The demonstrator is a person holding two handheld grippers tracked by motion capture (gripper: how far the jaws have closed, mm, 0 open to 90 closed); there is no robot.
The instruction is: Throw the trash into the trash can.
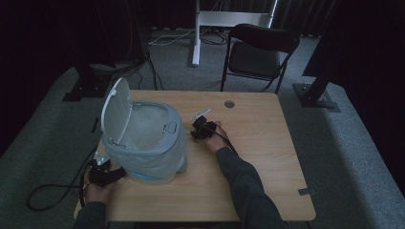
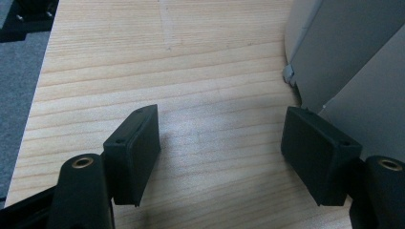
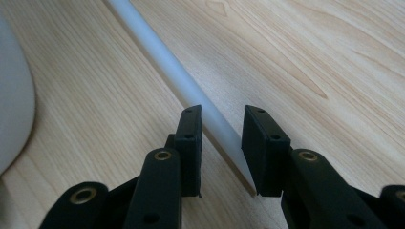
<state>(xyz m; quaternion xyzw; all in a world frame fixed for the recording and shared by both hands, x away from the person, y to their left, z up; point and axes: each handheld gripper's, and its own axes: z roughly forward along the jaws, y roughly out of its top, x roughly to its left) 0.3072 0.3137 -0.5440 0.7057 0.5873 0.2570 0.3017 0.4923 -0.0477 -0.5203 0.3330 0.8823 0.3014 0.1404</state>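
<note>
I have the right gripper [image 3: 220,138] low over the light wooden counter [image 1: 258,143], just right of the pale grey plastic waste bin [image 1: 148,143]. Its jaws stand narrow, one on each side of the near end of a thin white plastic rod [image 3: 167,62] that lies flat on the counter and runs away from the gripper. The left pad seems to sit against the rod; a slim gap shows at the right pad, so the rod is between the jaws, not clamped. In the high view my right hand [image 1: 217,136] brings this gripper [image 1: 201,128] in beside the bin's right wall.

The bin stands on the left half of the counter with its white hinged lid [image 1: 116,112] swung up at the far left rim. My left gripper [image 2: 220,148] rests at the near left corner of the counter, jaws wide apart with bare wood between them, the bin's grey wall just beside its right jaw.

A black folding chair [image 1: 258,52] stands on the floor beyond the counter.
</note>
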